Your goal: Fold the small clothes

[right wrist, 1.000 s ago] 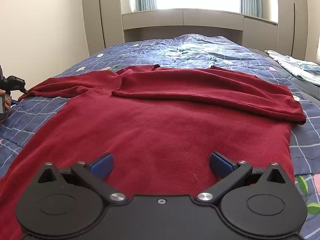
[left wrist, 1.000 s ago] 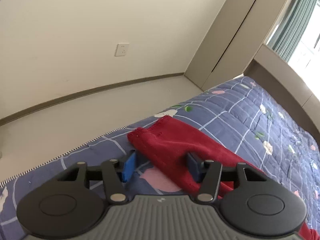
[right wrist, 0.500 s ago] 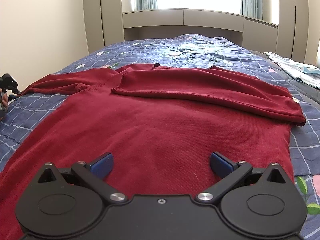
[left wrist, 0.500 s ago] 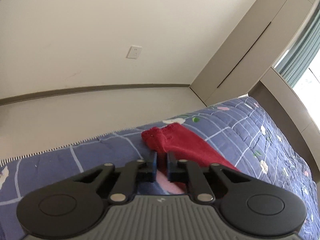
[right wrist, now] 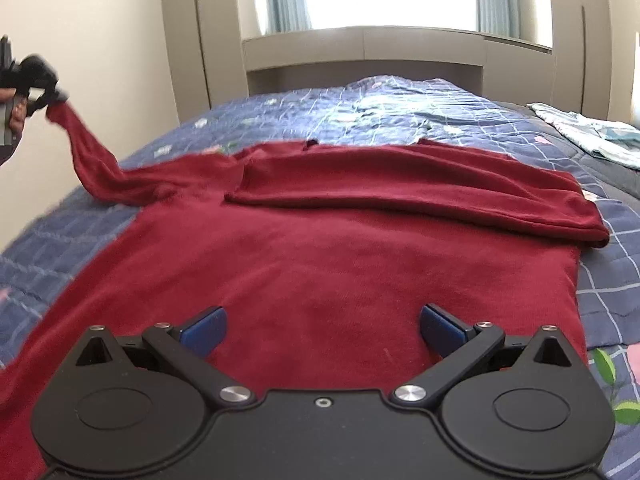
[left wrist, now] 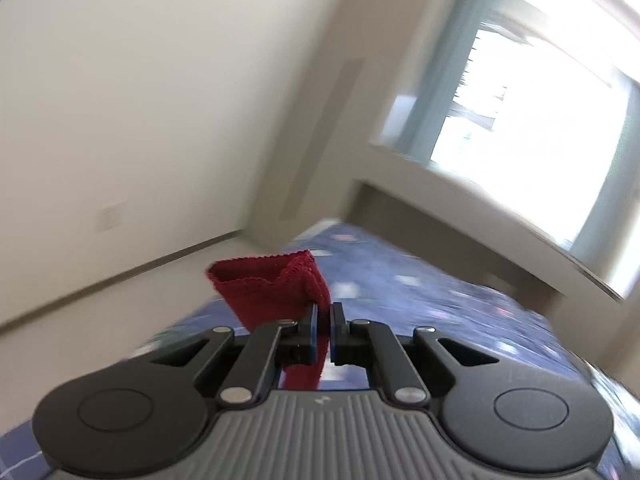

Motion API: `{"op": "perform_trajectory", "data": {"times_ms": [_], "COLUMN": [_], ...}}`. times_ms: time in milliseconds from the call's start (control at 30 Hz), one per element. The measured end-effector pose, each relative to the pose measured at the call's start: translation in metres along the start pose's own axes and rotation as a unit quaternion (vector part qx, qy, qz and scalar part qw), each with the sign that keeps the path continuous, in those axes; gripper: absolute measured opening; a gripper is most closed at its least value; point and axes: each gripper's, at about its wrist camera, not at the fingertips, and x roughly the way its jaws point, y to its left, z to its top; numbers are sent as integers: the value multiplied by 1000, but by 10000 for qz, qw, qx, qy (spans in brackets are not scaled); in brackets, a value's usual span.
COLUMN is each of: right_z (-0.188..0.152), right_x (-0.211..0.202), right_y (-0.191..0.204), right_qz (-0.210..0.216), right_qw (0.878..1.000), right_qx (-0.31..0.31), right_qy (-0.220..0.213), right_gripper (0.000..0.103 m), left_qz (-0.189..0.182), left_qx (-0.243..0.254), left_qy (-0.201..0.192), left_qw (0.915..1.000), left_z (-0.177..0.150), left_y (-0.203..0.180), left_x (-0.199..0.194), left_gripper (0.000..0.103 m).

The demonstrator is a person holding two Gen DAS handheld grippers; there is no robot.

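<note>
Red knit sweater (right wrist: 320, 272) lay flat on the bed (right wrist: 400, 108), hem near, collar far. Right sleeve (right wrist: 420, 188) was already folded across the chest, its cuff at the right edge of the body. Left sleeve (right wrist: 96, 164) was off the quilt at its cuff end, rising to the far left of the right wrist view.

Left claw (left wrist: 324, 316) was clamped on the left sleeve's cuff (left wrist: 272, 284); red knit ran between the closed pads and the cuff stood up beyond the tips. In the right wrist view the same claw (right wrist: 56, 98) showed small and blurred, with part of the person's hand (right wrist: 16, 114) on its grip. Right claw (right wrist: 320, 328) stood wide apart and empty, low over the hem region; whether it touched the cloth could not be told.

Judged step: folding the left sleeve over the body.

Notes for doing it well:
- Carry the cuff rightwards across the chest, high enough that the sleeve does not drag and ruck the body panel.
- Crease at the shoulder seam, so the sleeve lies parallel to the folded right one.
- Lower the cuff flat before releasing; a drop from height would leave it twisted.
- The right claw could pin the body if it starts sliding.
</note>
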Motion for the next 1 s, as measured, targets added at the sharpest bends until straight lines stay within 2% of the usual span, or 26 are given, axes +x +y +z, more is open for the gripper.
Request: {"op": "perform_trajectory", "data": {"times_ms": [67, 133, 233, 333, 467, 567, 667, 700, 733, 800, 900, 1000], "right_z": [4, 6, 6, 2, -4, -8, -12, -13, -15, -19, -24, -20], "right_x": [-9, -20, -38, -57, -79, -94, -104, -107, -108, -109, -105, -94], "right_y": [-8, -17, -34, -58, -88, -107, -120, -124, -127, -132, -134, -133], "right_qz": [-26, -70, -115, -280, -576, -777, -931, -982, -1034, -1132, -1220, -1109], "right_qw": [9998, 9992, 9981, 9973, 9954, 9935, 9922, 9916, 9909, 9897, 9883, 9895], "right_qx": [185, 342, 531, 641, 752, 821, 825, 836, 855, 874, 912, 929], "right_qy": [-122, -217, -275, -237, -173, -147, -128, -116, -100, -64, -54, -76], "right_gripper": [103, 103, 103, 103, 103, 103, 103, 103, 103, 103, 103, 103], "left_qz": [-432, -817, -1439, -1885, -2214, -2277, -2257, -2277, -2308, -2358, -2379, -2158], "left_qx": [486, 1058, 1688, 2126, 2502, 2902, 3389, 3517, 3557, 3571, 3526, 3380], "left_qy": [118, 225, 375, 714, 1157, 1411, 1696, 1819, 1879, 1907, 1869, 1895], "left_qw": [9978, 9908, 9744, 9561, 9354, 9187, 8975, 8896, 8859, 8835, 8855, 8962], "left_z": [-1, -11, -37, -77, -142, -199, -256, -271, -283, -298, -300, -288], "left_y": [-43, -90, -152, -202, -247, -267, -279, -282, -280, -276, -265, -246], "left_x": [-7, -14, -25, -28, -29, -32, -36, -36, -42, -60, -73, -78], "left_gripper": [5, 5, 5, 5, 5, 6, 12, 21, 41, 66, 81, 92]}}
